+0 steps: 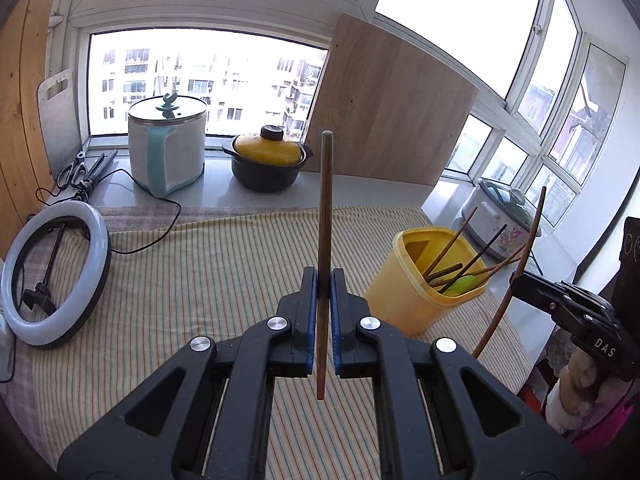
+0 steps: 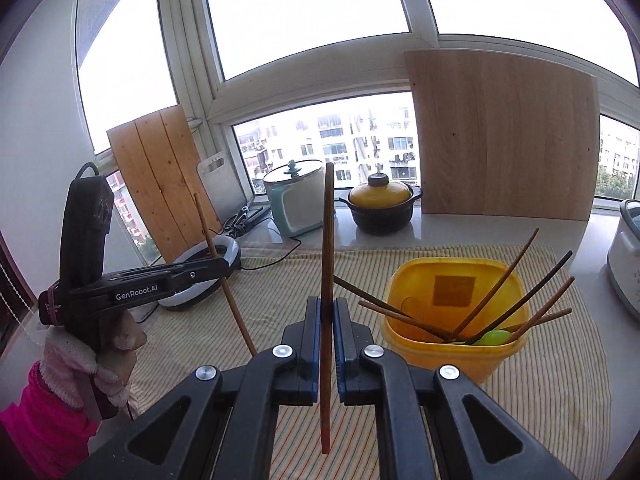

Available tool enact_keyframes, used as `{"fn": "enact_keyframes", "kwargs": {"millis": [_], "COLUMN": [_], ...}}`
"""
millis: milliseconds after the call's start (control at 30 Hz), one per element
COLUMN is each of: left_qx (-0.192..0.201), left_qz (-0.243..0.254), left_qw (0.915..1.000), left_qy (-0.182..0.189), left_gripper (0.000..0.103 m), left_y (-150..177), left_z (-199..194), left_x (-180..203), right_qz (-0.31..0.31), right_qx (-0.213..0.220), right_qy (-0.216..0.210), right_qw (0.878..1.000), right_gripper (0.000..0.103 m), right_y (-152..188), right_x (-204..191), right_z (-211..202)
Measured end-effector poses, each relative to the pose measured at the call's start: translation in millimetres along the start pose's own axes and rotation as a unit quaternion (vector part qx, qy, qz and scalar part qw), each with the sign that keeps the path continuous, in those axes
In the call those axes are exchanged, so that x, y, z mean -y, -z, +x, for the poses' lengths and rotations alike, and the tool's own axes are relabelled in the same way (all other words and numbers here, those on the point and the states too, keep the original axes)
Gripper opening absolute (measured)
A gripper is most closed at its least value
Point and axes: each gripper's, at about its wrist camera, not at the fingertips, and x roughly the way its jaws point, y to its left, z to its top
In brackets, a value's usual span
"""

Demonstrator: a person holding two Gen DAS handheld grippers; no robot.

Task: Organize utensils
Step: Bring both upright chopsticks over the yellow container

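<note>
a striped cloth (image 1: 200, 280) covers the counter below a bright window, with a yellow container (image 2: 452, 320) of chopsticks near the cloth's right edge. the left gripper (image 1: 323, 312) pinches a brown chopstick (image 1: 325, 216) upright; the right gripper (image 2: 327, 336) clamps another chopstick (image 2: 327, 264), seemingly reddish at its lower tip, both held above the cloth

Ring light (image 1: 56, 276), kettle (image 1: 168, 144), yellow-lidded pot (image 1: 268, 164), probably scissors (image 1: 74, 172)
</note>
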Motion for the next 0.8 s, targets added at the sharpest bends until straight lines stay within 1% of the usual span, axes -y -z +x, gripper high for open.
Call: {"fn": "enact_keyframes", "kwargs": {"millis": [200, 467, 700, 800], "left_qx": [0.021, 0.041, 0.057, 0.059], "left_qz": [0.012, 0.021, 0.029, 0.029], "left_qw": [0.9996, 0.9986, 0.9975, 0.997], "left_qy": [0.013, 0.027, 0.031, 0.04], "left_gripper": [0.004, 0.004, 0.004, 0.004], "left_y": [-23, -58, -87, -97], "left_z": [1, 11, 21, 27], "left_x": [18, 39, 59, 66], "right_qz": [0.011, 0.022, 0.031, 0.037], "right_qx": [0.028, 0.063, 0.082, 0.086], "right_qy": [0.027, 0.046, 0.051, 0.053], "right_qw": [0.999, 0.997, 0.995, 0.994], "right_gripper": [0.004, 0.004, 0.004, 0.004], "right_y": [-16, -36, -51, -55], "right_x": [25, 46, 57, 63], "right_z": [-21, -43, -46, -45]}}
